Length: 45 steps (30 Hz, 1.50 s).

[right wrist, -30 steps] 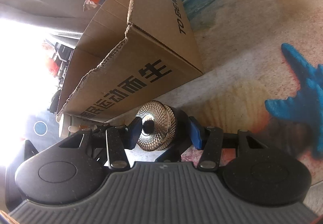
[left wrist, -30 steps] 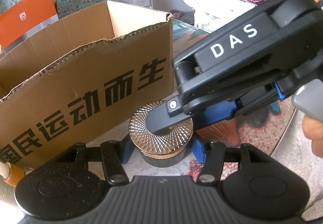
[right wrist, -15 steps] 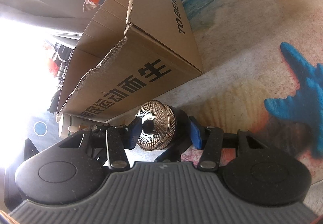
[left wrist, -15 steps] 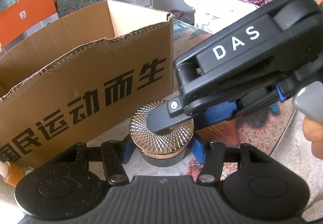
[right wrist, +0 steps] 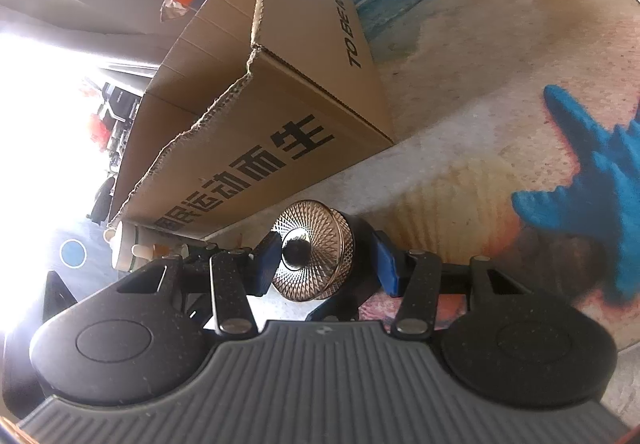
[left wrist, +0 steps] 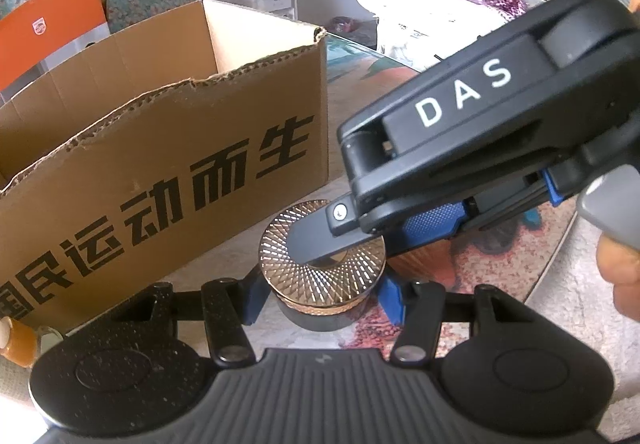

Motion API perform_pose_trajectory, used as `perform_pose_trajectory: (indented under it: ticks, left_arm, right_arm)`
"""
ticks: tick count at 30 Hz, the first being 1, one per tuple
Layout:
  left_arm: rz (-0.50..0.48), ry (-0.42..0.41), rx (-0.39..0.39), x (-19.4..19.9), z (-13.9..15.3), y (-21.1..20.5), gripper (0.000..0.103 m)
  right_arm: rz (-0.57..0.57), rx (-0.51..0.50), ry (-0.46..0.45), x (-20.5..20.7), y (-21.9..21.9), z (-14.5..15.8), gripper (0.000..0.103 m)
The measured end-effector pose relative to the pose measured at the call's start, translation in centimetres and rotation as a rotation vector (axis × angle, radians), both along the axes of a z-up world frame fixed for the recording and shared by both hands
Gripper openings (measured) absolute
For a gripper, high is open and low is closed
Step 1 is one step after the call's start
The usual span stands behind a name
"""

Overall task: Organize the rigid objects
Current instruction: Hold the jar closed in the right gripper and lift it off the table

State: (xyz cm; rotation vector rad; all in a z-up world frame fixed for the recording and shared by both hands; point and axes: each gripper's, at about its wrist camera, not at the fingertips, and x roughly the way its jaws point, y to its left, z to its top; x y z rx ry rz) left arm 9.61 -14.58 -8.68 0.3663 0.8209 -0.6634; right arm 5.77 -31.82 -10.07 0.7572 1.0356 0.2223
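Note:
A round jar with a gold ribbed lid (left wrist: 320, 276) stands on the table just in front of the open cardboard box (left wrist: 160, 164). My left gripper (left wrist: 320, 300) has its blue pads on both sides of the jar's dark base. My right gripper (right wrist: 326, 264) reaches over from the right, one finger (left wrist: 320, 236) lying across the lid, and its pads sit on either side of the lid and jar (right wrist: 316, 256). The box also shows in the right wrist view (right wrist: 260, 124).
The table carries a beach-print cover with a blue starfish (right wrist: 592, 184). An orange carton (left wrist: 48, 28) stands behind the box. Small bottles (right wrist: 132, 252) lie left of the box. A pile of cloth (left wrist: 460, 4) is at the back right.
Nothing has visibly changed; both grippers and the jar hold their places.

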Motion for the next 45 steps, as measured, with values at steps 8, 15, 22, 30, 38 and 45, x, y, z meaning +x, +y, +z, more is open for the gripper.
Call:
perform_pose_trajectory:
  ticks: [8,15,22,30,38,45]
  left_arm:
    - [-0.004,0.001,0.010,0.6,0.0,-0.1,0.058]
    - [0.003,-0.002,0.007,0.4,0.0,-0.1,0.057]
    - [0.006,-0.017,-0.001,-0.1,0.5,0.3,0.057]
    - [0.018,-0.032,-0.012,-1.0,1.1,1.1,0.057]
    - [0.028,-0.037,-0.014,-1.7,1.4,1.7,0.057]
    - [0.035,-0.034,-0.010,-2.0,1.6,1.7,0.057]
  right_arm:
    - [0.000,0.010,-0.008,-0.2,-0.2,-0.3,0.049]
    - [0.000,0.009,-0.015,-0.3,-0.2,-0.3,0.049]
    - [0.006,-0.005,-0.024,-0.5,0.1,0.4,0.048]
    - [0.018,-0.017,-0.044,-0.8,0.6,1.4,0.049]
    - [0.033,-0.025,-0.050,-0.9,1.0,1.8,0.049]
    - [0.043,-0.026,-0.048,-0.9,1.3,1.8,0.050]
